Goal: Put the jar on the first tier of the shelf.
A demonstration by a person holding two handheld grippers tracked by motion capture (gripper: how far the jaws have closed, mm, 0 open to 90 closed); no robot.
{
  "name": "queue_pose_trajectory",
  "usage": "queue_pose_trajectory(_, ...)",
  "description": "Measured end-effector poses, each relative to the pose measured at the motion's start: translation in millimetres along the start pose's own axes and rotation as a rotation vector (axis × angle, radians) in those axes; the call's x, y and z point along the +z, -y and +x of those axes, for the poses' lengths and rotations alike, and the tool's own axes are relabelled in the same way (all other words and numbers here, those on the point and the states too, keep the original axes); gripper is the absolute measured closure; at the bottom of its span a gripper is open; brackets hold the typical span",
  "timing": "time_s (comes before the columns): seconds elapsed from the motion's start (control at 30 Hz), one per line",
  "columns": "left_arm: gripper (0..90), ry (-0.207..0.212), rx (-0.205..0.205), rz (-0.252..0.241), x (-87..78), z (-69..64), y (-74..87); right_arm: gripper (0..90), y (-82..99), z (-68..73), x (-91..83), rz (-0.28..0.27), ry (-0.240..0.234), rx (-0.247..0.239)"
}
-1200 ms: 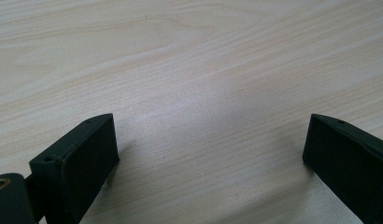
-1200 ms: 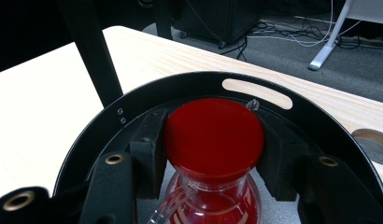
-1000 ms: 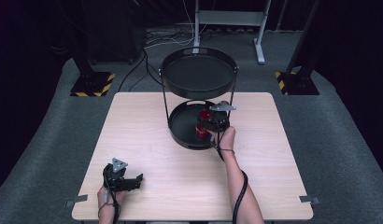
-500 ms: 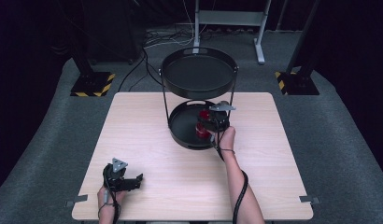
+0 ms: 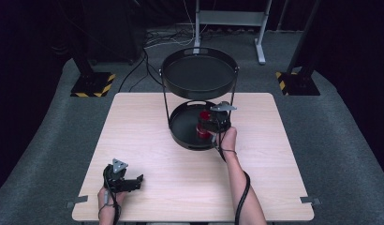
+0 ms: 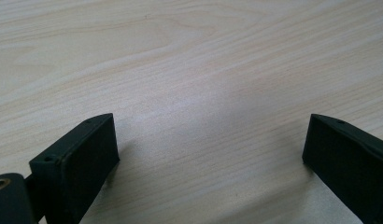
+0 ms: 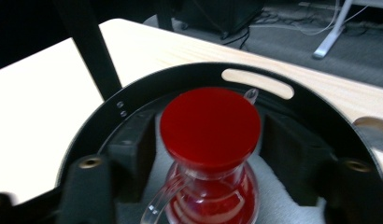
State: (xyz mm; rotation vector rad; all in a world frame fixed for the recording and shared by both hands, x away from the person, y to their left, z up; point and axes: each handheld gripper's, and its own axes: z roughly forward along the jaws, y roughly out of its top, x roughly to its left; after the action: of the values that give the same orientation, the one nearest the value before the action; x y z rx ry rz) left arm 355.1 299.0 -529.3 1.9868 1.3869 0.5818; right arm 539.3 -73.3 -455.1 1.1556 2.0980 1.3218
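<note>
A glass jug with a red lid (image 7: 210, 123) and a clear handle stands on the lower tray (image 7: 180, 77) of a black two-tier stand. My right gripper (image 7: 213, 154) reaches in from the near side, and its jaws have just been opening. The jug stands between the pads (image 7: 133, 149) with a gap on each side. From above, the jug (image 5: 204, 116) shows red at the right gripper (image 5: 205, 127) under the upper tray (image 5: 199, 75). My left gripper (image 5: 137, 182) rests open on the table's front left, nothing but bare wood between its jaws (image 6: 210, 149).
The stand's thin posts (image 7: 94, 46) rise around the lower tray (image 5: 180, 133), and the upper tray overhangs its far half. The wooden table (image 5: 143, 136) lies bare left of the stand. Black floor stands and cables sit on the grey floor behind.
Both hands stay where they were. The jug has not shifted on the lower tray.
</note>
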Motion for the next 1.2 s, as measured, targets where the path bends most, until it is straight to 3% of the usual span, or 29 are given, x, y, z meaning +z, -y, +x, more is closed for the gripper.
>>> queue_pose_trajectory(0.2, 2.8, 0.0, 0.0, 0.0, 0.0, 0.0, 0.0, 14.0, -1.9, -2.6, -9.9, 0.062, -0.012, 0.011)
queue_pose_trajectory(0.4, 2.8, -0.001, 0.0, 0.0, 0.1, 0.0, 0.0, 6.1, -1.1, -3.0, -27.0, 0.105, -0.024, -0.004)
queue_pose_trajectory(0.63, 2.8, -0.001, 0.0, 0.001, 0.0, -0.1, 0.0, 1.8, 6.0, -3.3, -52.6, 0.139, -0.029, -0.034)
queue_pose_trajectory(0.83, 2.8, -0.001, 0.0, 0.0, 0.1, -0.1, 0.0, 0.2, 18.4, 2.0, -77.5, 0.19, 0.009, -0.109)
queue_pose_trajectory(1.2, 2.8, -0.001, 0.0, 0.0, 0.0, -0.1, 0.0, 0.0, 60.9, 5.9, -117.1, 0.233, 0.049, -0.157)
